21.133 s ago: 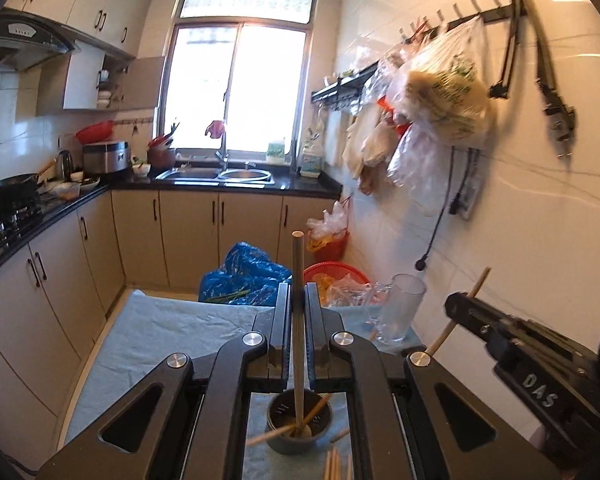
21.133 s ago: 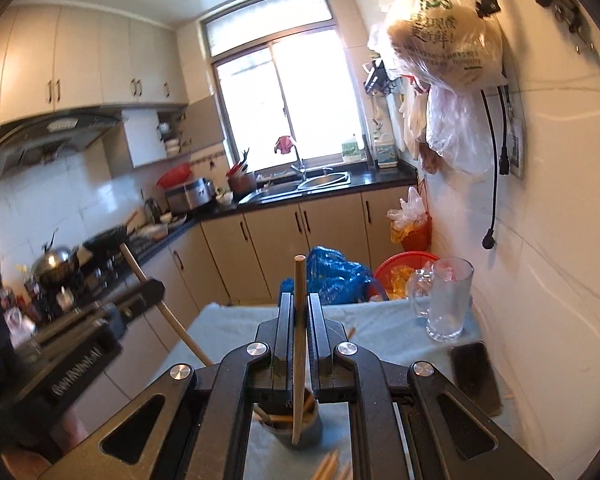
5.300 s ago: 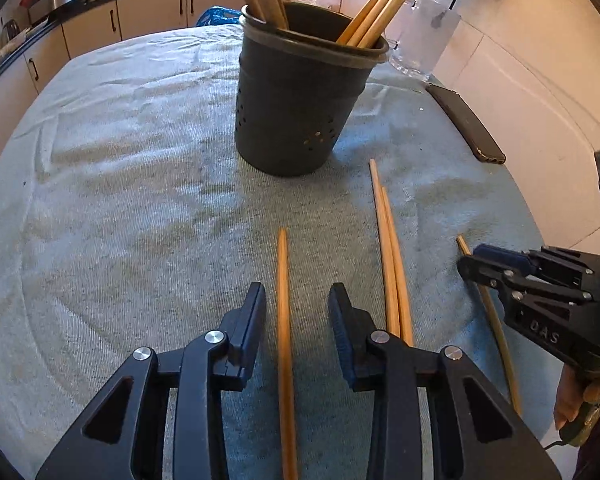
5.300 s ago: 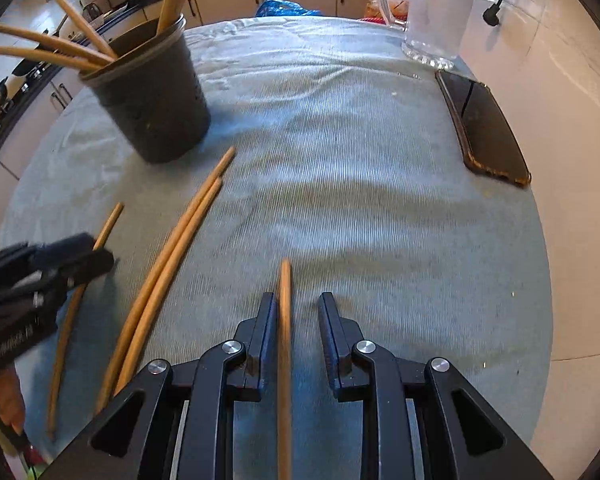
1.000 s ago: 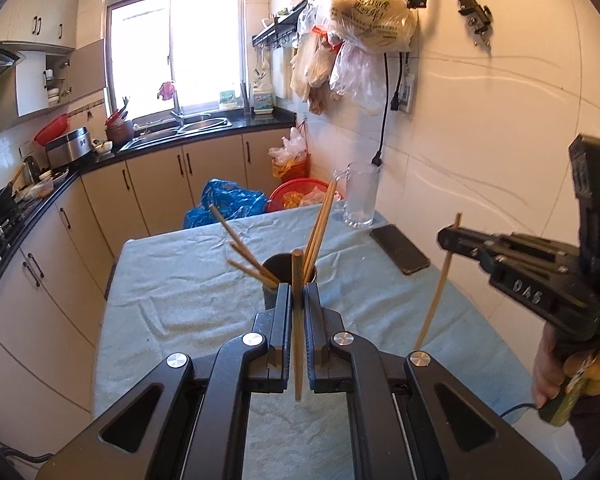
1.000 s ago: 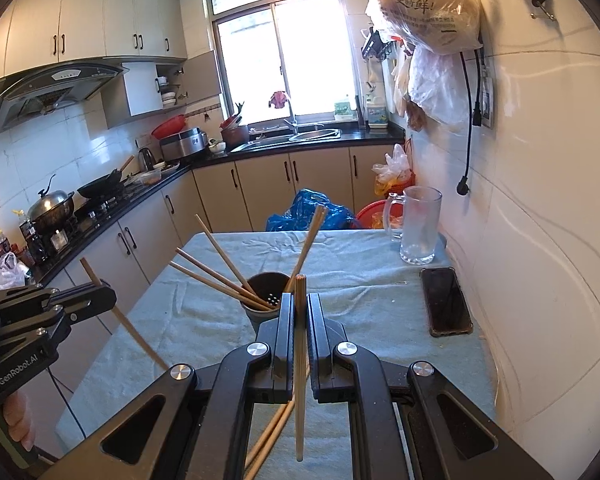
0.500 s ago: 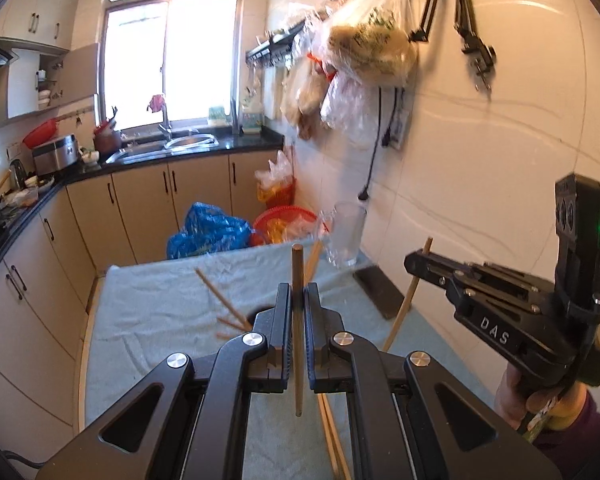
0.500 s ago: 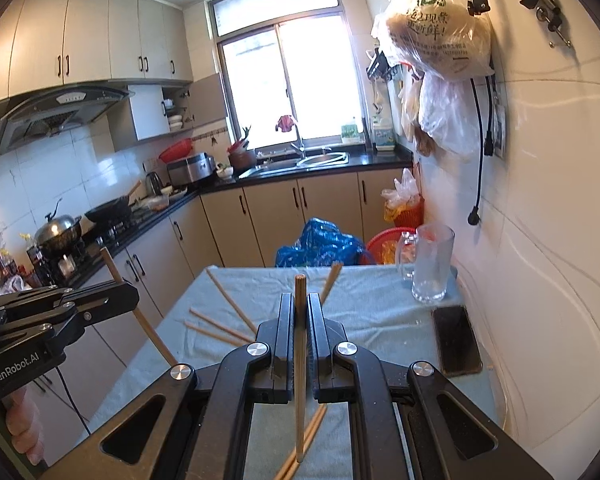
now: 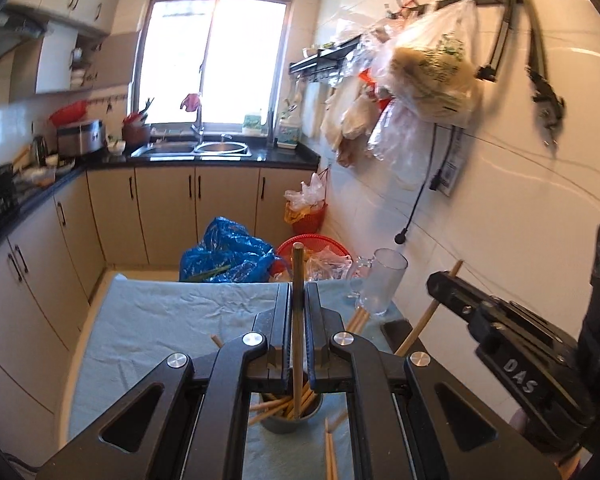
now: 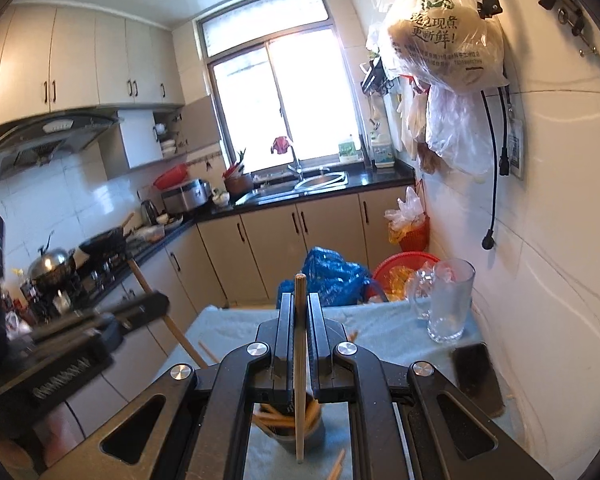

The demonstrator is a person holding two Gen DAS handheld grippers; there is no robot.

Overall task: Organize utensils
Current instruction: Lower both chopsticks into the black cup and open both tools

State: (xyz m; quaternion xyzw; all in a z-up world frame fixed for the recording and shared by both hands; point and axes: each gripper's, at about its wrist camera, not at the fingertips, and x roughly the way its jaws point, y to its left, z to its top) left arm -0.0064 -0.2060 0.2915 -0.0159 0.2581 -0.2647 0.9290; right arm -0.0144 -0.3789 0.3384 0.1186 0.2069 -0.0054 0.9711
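Left tongs (image 9: 298,316) pinching an upright chopstick (image 9: 297,320) above the dark utensil cup (image 9: 291,420) on the cloth-covered bench (image 9: 148,332), right tongs (image 10: 300,324) clamped on a second chopstick (image 10: 300,360) over the same cup, loose chopsticks (image 9: 330,452) lying beside it

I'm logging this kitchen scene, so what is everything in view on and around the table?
Chopstick holder: one, dark grey, on the towel, holding several chopsticks.
Loose chopsticks: at least two, wooden, on the towel beside the holder.
Towel: one, pale blue, covering the table.
Glass mug: one, clear, far right of table.
Phone: one, dark, near the mug.
Blue bag: one, on the floor beyond the table.
Left gripper: shut on one upright chopstick.
Right gripper: shut on another chopstick.
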